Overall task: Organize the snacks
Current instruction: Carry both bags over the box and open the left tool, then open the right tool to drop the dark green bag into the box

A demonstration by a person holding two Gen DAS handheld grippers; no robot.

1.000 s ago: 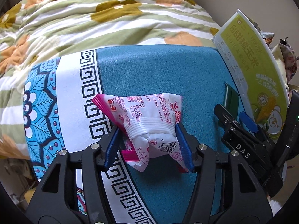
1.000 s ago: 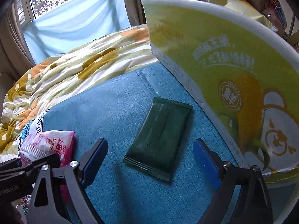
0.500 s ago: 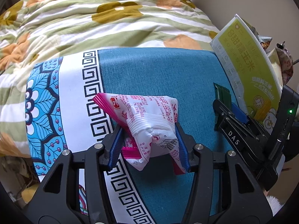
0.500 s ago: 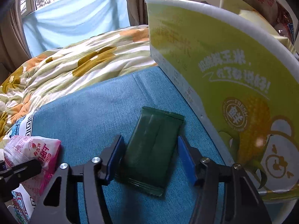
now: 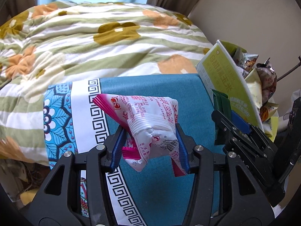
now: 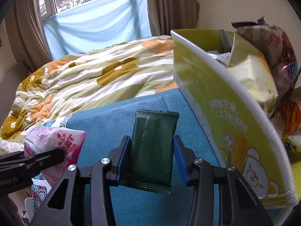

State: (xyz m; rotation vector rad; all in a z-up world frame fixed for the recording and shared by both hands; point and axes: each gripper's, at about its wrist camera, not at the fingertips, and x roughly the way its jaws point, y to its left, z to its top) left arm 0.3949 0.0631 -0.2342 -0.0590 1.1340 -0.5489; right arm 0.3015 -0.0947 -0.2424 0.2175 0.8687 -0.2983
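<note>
While tilted downward, each hand-held gripper (image 5: 149, 146) (image 6: 150, 160) clamps its packet: pink (image 5: 150, 120), green (image 6: 152, 150).

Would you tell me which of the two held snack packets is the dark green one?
The flat dark green packet in the right tongs; the left tongs hold a puffy pink-and-white packet.
</note>
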